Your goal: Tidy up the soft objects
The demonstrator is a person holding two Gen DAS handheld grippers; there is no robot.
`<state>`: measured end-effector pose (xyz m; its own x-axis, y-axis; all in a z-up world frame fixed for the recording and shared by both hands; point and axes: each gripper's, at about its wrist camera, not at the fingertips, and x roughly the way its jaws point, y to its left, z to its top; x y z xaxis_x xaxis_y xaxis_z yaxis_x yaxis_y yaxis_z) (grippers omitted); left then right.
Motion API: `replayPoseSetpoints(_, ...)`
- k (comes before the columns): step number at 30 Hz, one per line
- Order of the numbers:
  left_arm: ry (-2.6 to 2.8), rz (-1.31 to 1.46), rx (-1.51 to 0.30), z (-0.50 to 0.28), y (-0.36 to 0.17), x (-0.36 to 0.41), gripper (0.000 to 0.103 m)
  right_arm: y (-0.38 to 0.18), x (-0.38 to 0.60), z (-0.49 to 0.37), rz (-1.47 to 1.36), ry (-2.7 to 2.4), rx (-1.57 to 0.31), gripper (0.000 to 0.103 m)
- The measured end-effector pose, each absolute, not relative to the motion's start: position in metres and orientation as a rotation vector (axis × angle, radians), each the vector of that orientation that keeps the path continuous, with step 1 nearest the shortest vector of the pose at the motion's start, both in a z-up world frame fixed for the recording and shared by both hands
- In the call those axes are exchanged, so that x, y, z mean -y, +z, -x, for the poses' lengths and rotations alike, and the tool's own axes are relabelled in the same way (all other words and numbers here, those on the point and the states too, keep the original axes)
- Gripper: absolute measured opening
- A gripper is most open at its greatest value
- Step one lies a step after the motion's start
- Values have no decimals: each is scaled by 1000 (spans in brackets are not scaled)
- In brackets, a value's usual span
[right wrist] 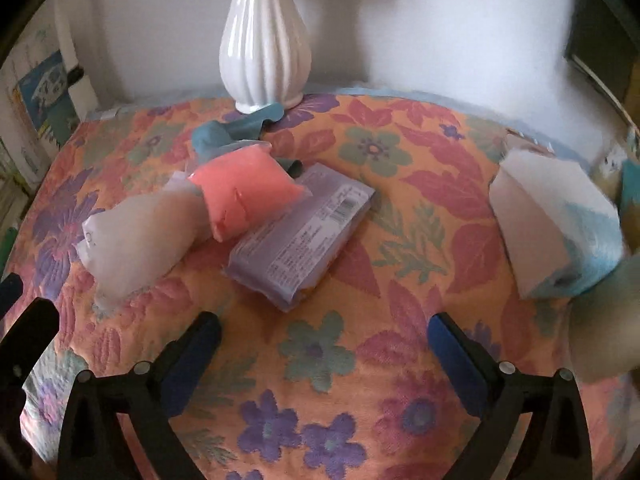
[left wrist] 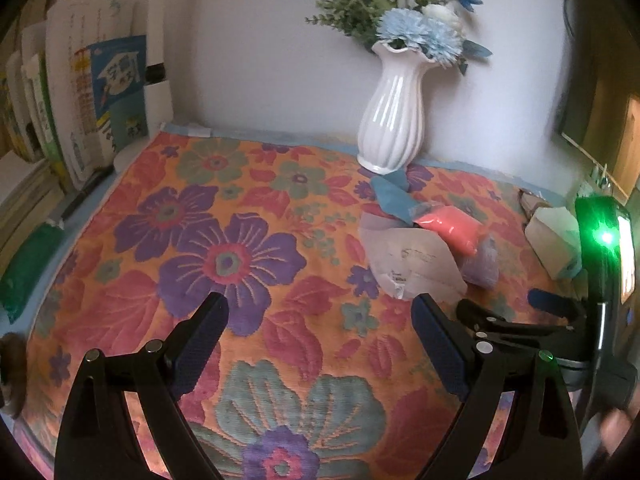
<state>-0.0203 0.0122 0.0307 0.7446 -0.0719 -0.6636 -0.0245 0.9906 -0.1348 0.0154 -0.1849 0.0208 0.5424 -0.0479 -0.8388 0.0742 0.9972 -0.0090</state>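
While both tools hover low over the floral cloth with jaws spread wide and nothing between them, the right gripper faces the soft packets and the left gripper sits beside it over bare cloth. Just beyond the right fingers lies a flat purple packet with a printed barcode label, touching a plump coral pouch and a whitish pouch. Behind them, crumpled teal material reaches the white vase.

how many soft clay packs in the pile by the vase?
4: white translucent pack leftmost, coral-pink pack beside it, purple barcoded pack front right, teal pack behind by the vase. More may be hidden underneath.
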Motion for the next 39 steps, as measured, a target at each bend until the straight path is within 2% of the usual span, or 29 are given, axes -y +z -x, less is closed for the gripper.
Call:
replayPoseSetpoints(8,-31,212,-745,17,27,-24,92,21,186,-15,-28,-72,-992,103)
replayPoseSetpoints(39,-34,117,-747,17,26,-12,92,21,186,-15,-28,-73,-992,103)
